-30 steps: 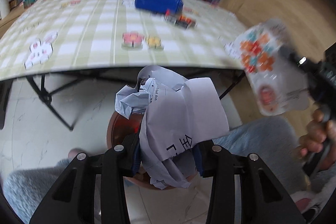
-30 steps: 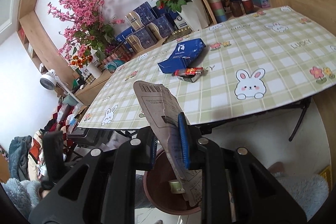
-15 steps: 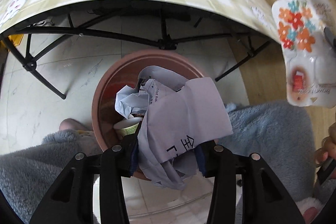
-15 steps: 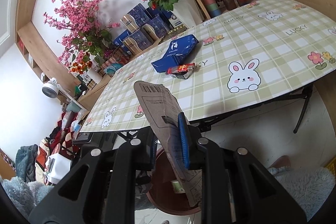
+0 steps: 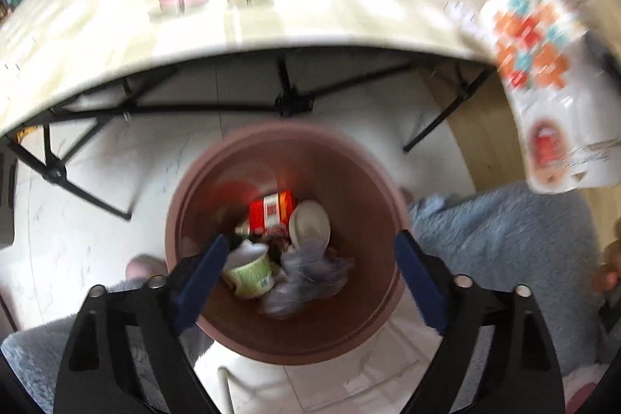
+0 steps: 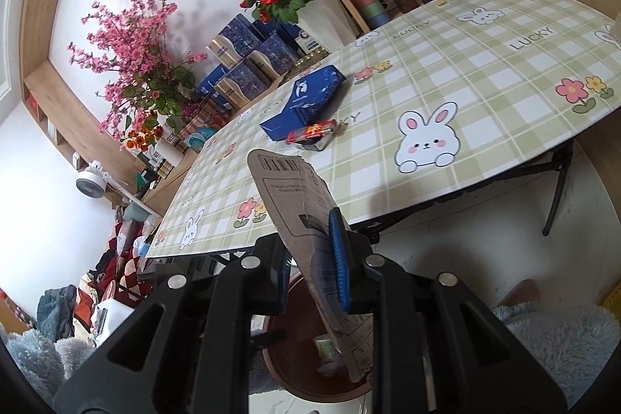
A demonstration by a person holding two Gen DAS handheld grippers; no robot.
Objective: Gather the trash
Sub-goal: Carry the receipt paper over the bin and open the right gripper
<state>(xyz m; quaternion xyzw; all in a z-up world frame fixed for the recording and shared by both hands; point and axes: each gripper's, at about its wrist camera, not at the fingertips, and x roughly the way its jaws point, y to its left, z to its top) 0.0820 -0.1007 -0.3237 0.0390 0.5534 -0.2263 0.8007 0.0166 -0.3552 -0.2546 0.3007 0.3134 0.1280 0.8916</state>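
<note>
Table (image 6: 485, 72) sits behind the brown bin (image 5: 361, 181), blue box (image 6: 306, 99) and red wrapper (image 6: 312, 134) on it. Your left tool (image 5: 306, 278) hangs over the bin, jaws just sprung wide, nothing between them; crumpled paper (image 5: 306, 274) lies inside by a green cup (image 5: 250, 270). Your right tool (image 6: 314, 278) pinches a flat cardboard pack (image 6: 295, 196) above the bin.

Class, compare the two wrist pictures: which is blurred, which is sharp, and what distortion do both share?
Left wrist view: motion-smeared, the table and brown bin soft-edged. Right wrist view: crisp, barcode on the cardboard piece distinct. Both: fisheye bending of the table edges, dark corners.
</note>
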